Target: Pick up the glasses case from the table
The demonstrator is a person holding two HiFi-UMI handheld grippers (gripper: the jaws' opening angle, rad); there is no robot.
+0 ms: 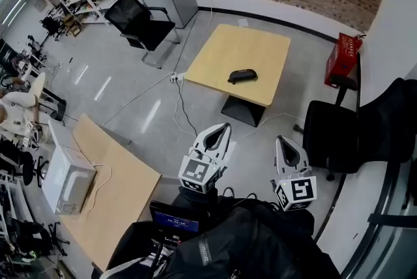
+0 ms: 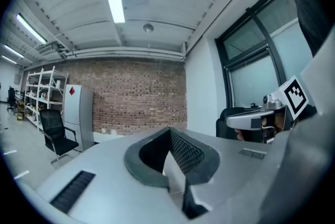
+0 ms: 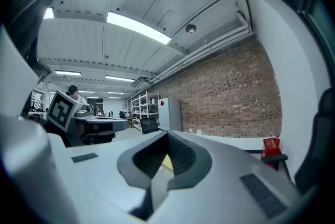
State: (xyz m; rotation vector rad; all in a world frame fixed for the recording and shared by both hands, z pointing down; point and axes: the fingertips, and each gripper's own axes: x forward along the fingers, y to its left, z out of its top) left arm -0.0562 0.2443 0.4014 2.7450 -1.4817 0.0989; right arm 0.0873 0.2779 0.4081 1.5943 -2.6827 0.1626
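Start of approach: both grippers level and empty, case far off.

Left gripper [image 1: 225, 126] has its jaws together on nothing. Right gripper [image 1: 281, 139] looks the same, though its tips show poorly. The case [image 1: 242, 76] lies well ahead on the table [image 1: 260, 43], close to its near edge. Risk, as I judge it: arriving with jaws together would shove the rounded case along or off. The floor cable [image 1: 179, 108] could catch my feet.
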